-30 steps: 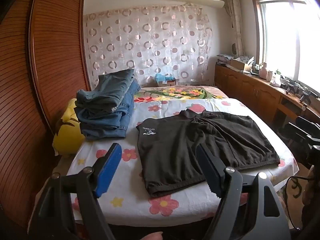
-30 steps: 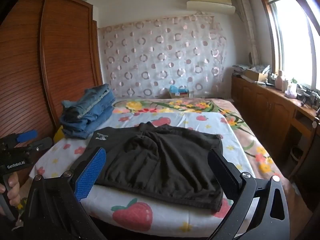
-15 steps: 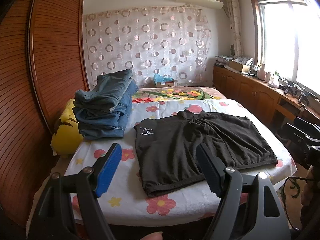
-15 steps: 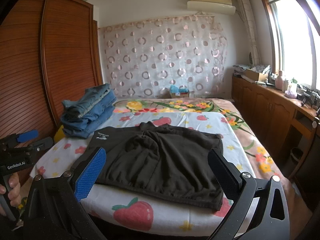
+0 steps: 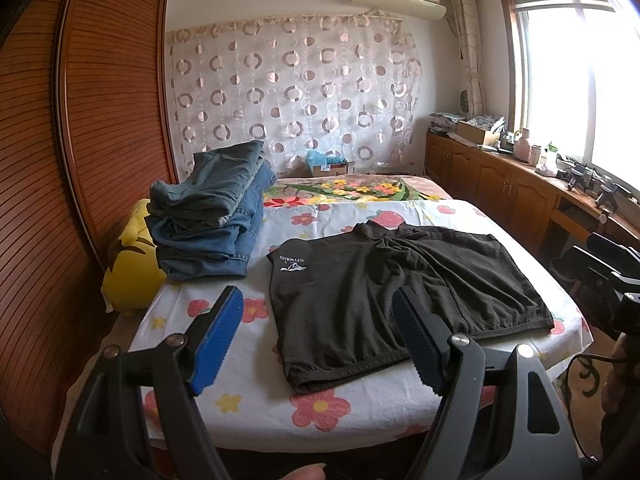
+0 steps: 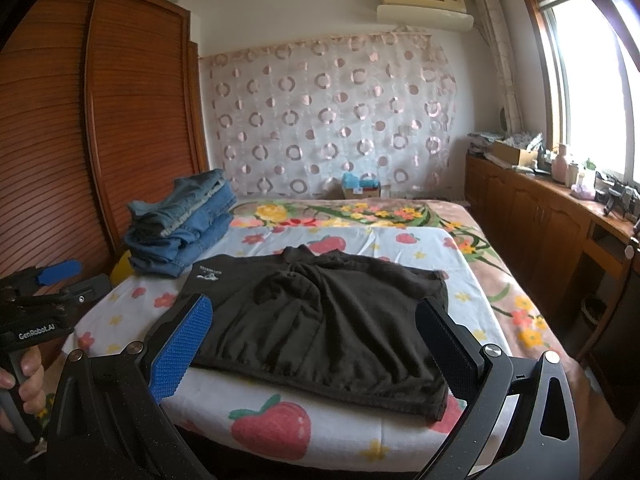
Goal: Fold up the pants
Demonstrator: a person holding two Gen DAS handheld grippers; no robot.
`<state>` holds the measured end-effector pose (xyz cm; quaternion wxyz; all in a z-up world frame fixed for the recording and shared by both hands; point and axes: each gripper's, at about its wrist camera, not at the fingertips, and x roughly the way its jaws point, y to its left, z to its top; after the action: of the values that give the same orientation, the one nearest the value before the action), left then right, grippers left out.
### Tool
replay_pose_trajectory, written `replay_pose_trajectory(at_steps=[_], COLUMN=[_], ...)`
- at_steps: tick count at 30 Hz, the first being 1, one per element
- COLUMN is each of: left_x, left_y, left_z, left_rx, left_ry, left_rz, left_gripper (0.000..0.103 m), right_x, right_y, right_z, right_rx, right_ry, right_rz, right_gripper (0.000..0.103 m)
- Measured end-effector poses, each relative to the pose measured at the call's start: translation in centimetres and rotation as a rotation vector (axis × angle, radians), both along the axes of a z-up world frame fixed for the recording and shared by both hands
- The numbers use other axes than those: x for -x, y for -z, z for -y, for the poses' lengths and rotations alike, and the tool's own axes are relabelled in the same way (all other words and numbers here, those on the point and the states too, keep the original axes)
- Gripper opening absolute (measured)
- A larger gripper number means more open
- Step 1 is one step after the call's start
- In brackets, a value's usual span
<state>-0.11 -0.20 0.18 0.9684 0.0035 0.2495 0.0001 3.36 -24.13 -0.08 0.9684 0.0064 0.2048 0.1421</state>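
A pair of black shorts (image 5: 400,288) lies spread flat on the flowered bed sheet (image 5: 248,384), with a small white logo at its far left corner. It also shows in the right wrist view (image 6: 328,324). My left gripper (image 5: 320,340) is open and empty, held off the bed's near edge, in front of the shorts' left hem. My right gripper (image 6: 316,344) is open and empty, held in front of the shorts' near hem. The left gripper also shows at the left of the right wrist view (image 6: 52,280).
A stack of folded blue jeans (image 5: 212,216) sits at the bed's far left, also in the right wrist view (image 6: 180,224). A yellow plush (image 5: 128,264) lies beside it against the wooden wardrobe (image 5: 60,160). Wooden cabinets (image 5: 516,196) line the right wall under the window.
Both views have shifted only slightly; the left view has drawn back a little from the bed. Both grippers stay open and the shorts lie unmoved.
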Motion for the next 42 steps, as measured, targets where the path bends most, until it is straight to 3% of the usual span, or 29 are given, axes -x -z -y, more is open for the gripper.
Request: replay_pose_trajectory(at_steps=[42], left_x=[0.4], left_y=[-0.5], left_z=[1.2], left_rx=[0.0], left_ry=[0.006], left_rz=[0.007], left_gripper=[0.077], right_x=[0.2], right_y=[-0.1], right_z=[0.0], right_rx=[-0.002], right_ry=[-0.001], right_rz=[0.002], right_gripper=[0.103])
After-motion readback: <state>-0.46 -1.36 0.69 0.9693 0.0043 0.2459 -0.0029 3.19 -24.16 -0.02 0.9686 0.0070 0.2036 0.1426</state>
